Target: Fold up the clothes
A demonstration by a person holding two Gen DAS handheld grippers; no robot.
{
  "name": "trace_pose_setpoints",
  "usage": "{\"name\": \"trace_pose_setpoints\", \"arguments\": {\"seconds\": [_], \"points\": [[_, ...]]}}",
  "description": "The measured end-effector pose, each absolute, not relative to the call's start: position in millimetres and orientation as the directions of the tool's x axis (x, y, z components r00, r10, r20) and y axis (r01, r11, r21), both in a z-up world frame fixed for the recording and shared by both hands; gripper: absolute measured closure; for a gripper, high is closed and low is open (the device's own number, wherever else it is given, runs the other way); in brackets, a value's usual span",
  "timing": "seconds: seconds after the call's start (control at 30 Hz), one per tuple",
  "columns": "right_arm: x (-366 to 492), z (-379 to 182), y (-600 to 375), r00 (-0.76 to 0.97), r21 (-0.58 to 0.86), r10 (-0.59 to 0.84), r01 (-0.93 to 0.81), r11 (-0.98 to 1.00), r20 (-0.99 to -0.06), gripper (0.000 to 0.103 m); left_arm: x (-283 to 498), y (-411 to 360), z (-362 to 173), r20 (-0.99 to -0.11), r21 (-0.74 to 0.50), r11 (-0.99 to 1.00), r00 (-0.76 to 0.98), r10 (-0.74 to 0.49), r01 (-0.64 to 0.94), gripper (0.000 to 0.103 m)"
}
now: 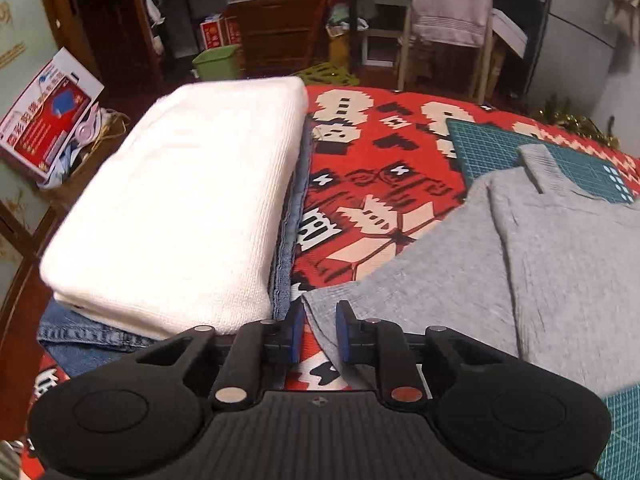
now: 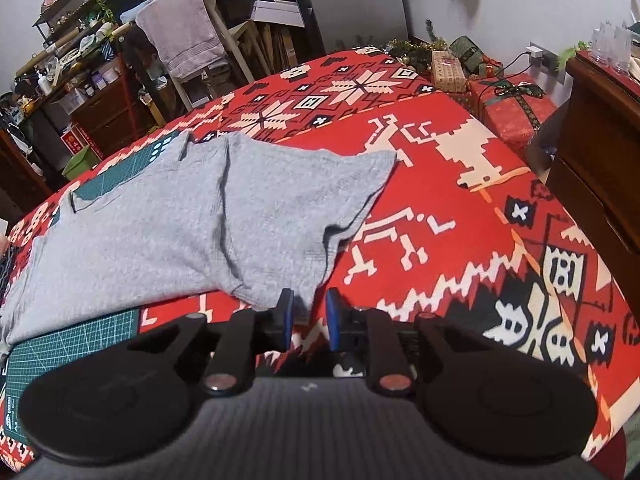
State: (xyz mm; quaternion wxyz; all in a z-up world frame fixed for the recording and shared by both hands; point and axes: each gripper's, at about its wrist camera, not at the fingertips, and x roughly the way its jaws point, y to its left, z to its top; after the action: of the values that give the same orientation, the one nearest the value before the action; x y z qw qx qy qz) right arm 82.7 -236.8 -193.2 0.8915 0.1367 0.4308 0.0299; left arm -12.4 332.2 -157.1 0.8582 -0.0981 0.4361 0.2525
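Left of grey shirt [image 1: 552, 264], folded white towel [image 1: 180, 208], unseen from right wrist

I see the grey T-shirt [image 2: 192, 220] as soft, matt heathered jersey cloth with a ribbed collar. The folded white towel [image 1: 176, 208] reads as thick, nubbly woven cloth; beneath it lies blue denim [image 1: 80, 340], coarse and stitched at the hem. The red patterned blanket [image 2: 460, 208] covering the surface looks a flat, matt weave. The green cutting mat [image 1: 492, 148] appears smooth, matt plastic with printed gridlines. My left claw [image 1: 317, 330] and right claw [image 2: 307, 318] show matt black plastic, blue rubbery pads [image 2: 333, 320], and dull metal pivot pins.
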Motion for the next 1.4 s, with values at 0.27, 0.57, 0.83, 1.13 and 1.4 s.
{"name": "trace_pose_setpoints", "arguments": {"seconds": [0.27,0.57,0.83,1.13,1.4], "points": [[88,-185,-235,0.642,0.252,0.171,0.037,0.967,-0.748,0.084,-5,320,-160,-0.762,0.124,0.858,0.506,0.404,-0.498,0.098],[88,-179,-231,0.648,0.242,0.171,0.022,0.970,-0.743,0.084,-7,301,-169,-0.683,0.372,0.831,0.484,0.547,-0.414,0.100],[77,-165,-228,0.663,0.218,0.153,0.016,0.976,-0.733,0.080,-6,285,-179,-0.620,0.489,0.792,0.493,0.610,-0.366,0.094],[60,-148,-210,0.672,0.198,0.174,-0.041,0.979,-0.720,0.078,-25,255,-171,-0.506,0.531,0.760,0.578,0.640,-0.375,0.051],[51,-139,-181,0.665,0.197,0.224,-0.117,0.973,-0.713,0.075,-60,264,-142,-0.591,0.178,0.848,0.634,0.498,-0.499,0.046]]}}
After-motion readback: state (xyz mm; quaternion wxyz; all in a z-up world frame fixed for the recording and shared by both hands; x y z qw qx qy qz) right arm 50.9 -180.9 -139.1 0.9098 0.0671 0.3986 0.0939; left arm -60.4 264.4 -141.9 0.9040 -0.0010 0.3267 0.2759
